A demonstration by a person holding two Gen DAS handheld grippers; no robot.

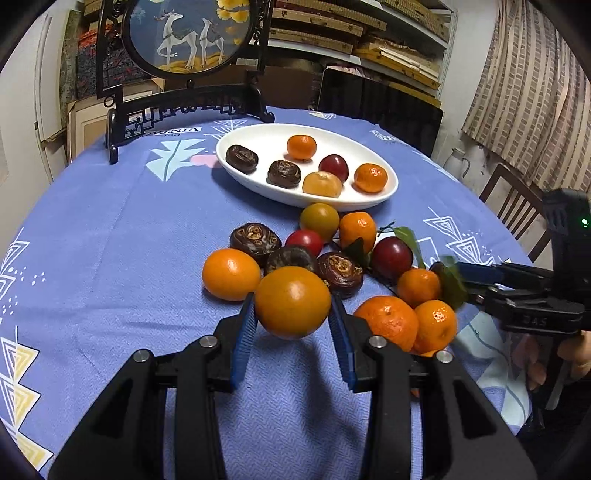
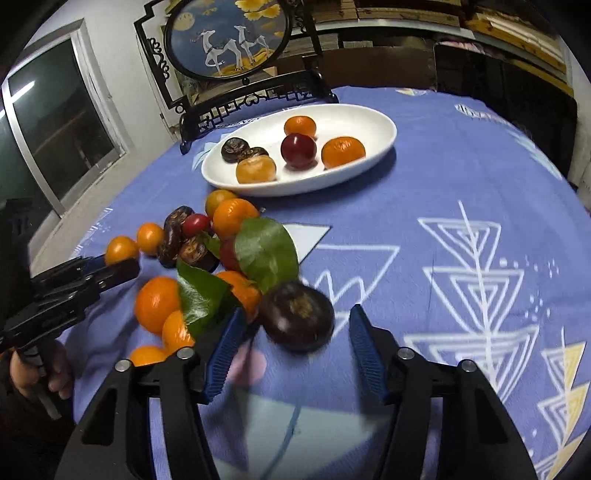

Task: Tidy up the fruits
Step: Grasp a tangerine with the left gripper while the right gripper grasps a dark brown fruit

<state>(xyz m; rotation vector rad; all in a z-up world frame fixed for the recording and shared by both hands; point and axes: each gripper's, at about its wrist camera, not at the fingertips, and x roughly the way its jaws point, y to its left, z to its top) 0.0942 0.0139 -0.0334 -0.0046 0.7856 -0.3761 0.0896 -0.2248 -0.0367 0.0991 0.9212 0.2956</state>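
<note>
The left hand-held gripper (image 1: 293, 314) clamps a smooth round orange (image 1: 292, 302) at its widest middle, near the fruit pile; firm and slippery, it probably wants even pressure. The right hand-held gripper (image 2: 295, 332) stands wide around a dark purple plum (image 2: 296, 316). The white oval dish (image 1: 258, 140) lies far across the blue tabletop (image 1: 110, 240).

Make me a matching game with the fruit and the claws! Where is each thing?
Things:
1. big orange
2. red plum
3. dark round fruit
4. deer picture

Places:
A. standing behind the dish
B. between the left claw's fingers
C. on the white dish
D. in front of the open right claw

Pairs: 1-B, 2-C, 3-D, 4-A
</note>
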